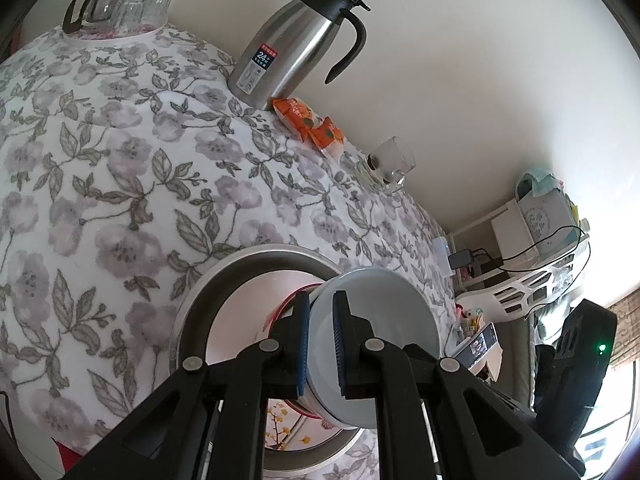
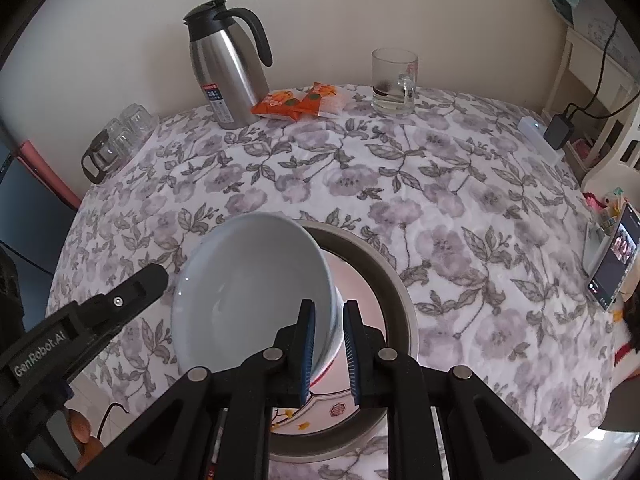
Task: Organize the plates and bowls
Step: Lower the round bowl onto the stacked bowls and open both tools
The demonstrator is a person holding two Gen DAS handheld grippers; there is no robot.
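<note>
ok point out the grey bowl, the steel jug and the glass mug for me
grey bowl (image 2: 248,292): right wrist view, on its inner wall
steel jug (image 2: 230,80): right wrist view, on its metal body
glass mug (image 2: 392,84): right wrist view, on its clear side wall

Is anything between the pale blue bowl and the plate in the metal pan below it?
Nothing visible. The pale blue ceramic bowl, its rim clamped by both grippers, hangs tilted over the pink patterned plate inside the round metal pan.

Pale blue bowl (image 2: 248,280), grey floral tablecloth (image 2: 400,184), orange packets (image 2: 298,102)
</note>
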